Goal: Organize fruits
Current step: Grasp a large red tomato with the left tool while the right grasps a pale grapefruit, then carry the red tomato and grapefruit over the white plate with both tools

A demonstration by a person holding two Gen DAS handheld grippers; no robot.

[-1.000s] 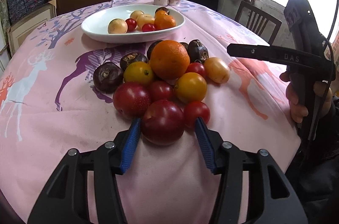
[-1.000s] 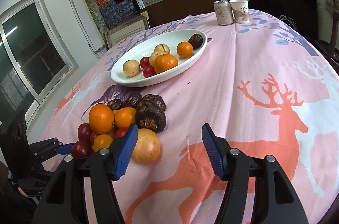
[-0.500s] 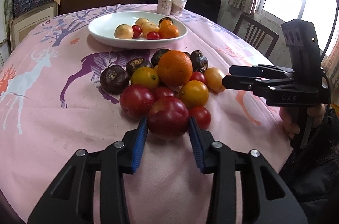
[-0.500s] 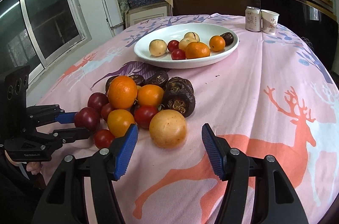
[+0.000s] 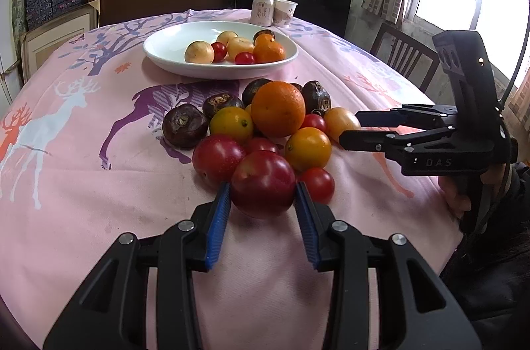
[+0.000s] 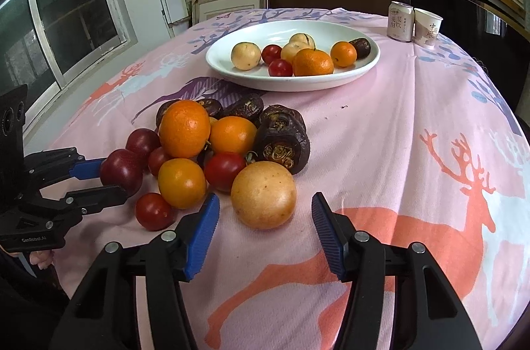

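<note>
Left claw [image 5: 261, 201]: blue pads pressed against both flanks of a red plum [image 5: 263, 183], clamped on it at the near edge of the fruit heap. The plum appears to rest on or barely above the pink cloth; lift-off cannot be confirmed. The grip sits at the fruit's widest part, presumably so the round skin does not squirt out.

Right claw [image 6: 265, 214]: fingers spread wide, holding nothing, straddling the approach to a yellow-tan round fruit [image 6: 263, 194] that lies just ahead of the pads without touching either. The wide opening likely serves to clear that fruit's width.

Loose heap on the counter [image 5: 82, 184]: large orange [image 5: 277, 108], smaller oranges, red tomatoes and plums, dark wrinkled fruits, all touching in one cluster, awaiting sorting.

White plate [image 5: 165, 47]: beyond the heap, already carrying several pale round fruits, small red tomatoes, oranges and one dark fruit, with bare space on its left half. Judged to be the destination.

Can [image 6: 400, 20] and paper cup [image 6: 427, 27]: side by side behind the plate, uninvolved.

Progress: judged partway, with most of the fruit remaining off the plate.
</note>
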